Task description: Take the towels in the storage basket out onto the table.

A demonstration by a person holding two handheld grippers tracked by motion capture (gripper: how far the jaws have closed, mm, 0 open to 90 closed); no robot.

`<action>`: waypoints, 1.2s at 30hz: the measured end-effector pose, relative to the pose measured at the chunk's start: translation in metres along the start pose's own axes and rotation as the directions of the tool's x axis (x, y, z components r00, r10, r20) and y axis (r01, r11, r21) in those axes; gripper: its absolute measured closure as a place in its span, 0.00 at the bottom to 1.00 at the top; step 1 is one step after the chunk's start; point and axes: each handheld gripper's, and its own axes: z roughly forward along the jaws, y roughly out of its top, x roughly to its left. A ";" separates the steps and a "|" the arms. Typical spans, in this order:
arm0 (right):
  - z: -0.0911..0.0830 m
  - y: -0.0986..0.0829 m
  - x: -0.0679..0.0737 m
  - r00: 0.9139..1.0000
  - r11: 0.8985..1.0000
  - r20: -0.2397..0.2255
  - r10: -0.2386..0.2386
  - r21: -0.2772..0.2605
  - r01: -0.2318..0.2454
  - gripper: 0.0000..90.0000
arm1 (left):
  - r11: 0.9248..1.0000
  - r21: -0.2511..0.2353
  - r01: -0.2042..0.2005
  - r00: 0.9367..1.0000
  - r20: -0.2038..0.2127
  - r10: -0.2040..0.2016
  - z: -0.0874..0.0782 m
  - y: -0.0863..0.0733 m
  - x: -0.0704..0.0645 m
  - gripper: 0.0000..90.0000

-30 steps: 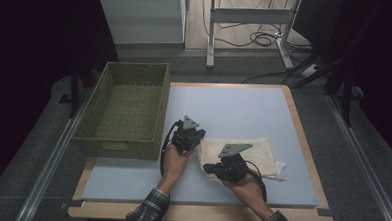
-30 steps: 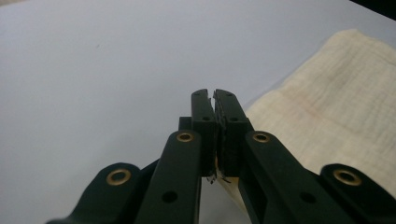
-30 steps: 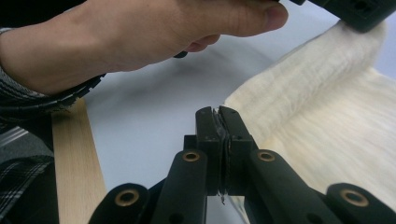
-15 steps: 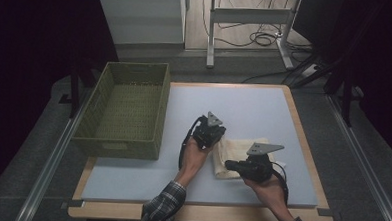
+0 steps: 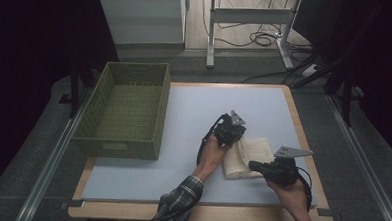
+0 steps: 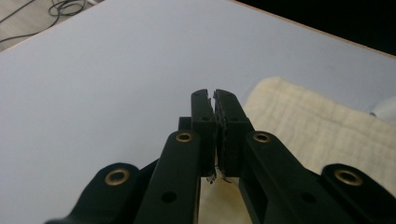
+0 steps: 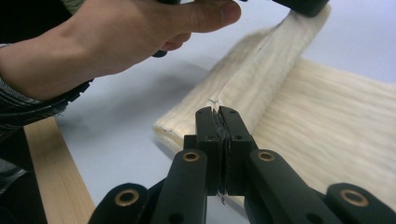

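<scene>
Left gripper (image 5: 231, 133): jaws pressed together at the far left corner of the cream cloth (image 5: 247, 155), a sliver of cream fabric showing low between them in its own view; hard to tell how much is pinched. Right gripper (image 5: 255, 166): jaws closed at the near left edge of the same cloth, on its raised fold; in the right gripper view (image 7: 222, 122) the tips meet on the crease. Cloth: folded, cream, waffle-textured, its left edge lifted into a ridge between the two grippers. Left hand (image 5: 213, 150): just left of the cloth, checked sleeve behind it. Table (image 5: 184, 115): pale blue top, wooden border, under the cloth. Green woven basket (image 5: 126, 110): well left of the cloth, on the table's left edge.
</scene>
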 end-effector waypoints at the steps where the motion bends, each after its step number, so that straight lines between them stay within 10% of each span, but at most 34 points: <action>1: -0.003 -0.002 -0.002 1.000 1.000 0.009 0.004 -0.002 -0.004 0.98 | 1.000 -0.003 -0.006 1.000 0.006 0.006 0.004 0.003 -0.003 0.97; 18: -0.032 -0.031 -0.033 0.992 0.996 0.095 0.087 -0.015 -0.086 0.97 | 0.998 0.051 -0.045 0.997 0.069 0.041 0.052 0.023 -0.030 0.96; 23: -0.040 -0.037 -0.040 0.986 0.995 0.133 0.099 -0.029 -0.096 0.94 | 1.000 0.005 0.027 0.995 0.097 -0.027 0.047 0.028 -0.027 0.75; 36: -0.063 -0.032 -0.044 0.970 0.997 0.229 0.081 -0.025 -0.078 0.76 | 0.999 0.027 0.016 1.000 0.021 -0.017 0.015 0.007 -0.002 0.49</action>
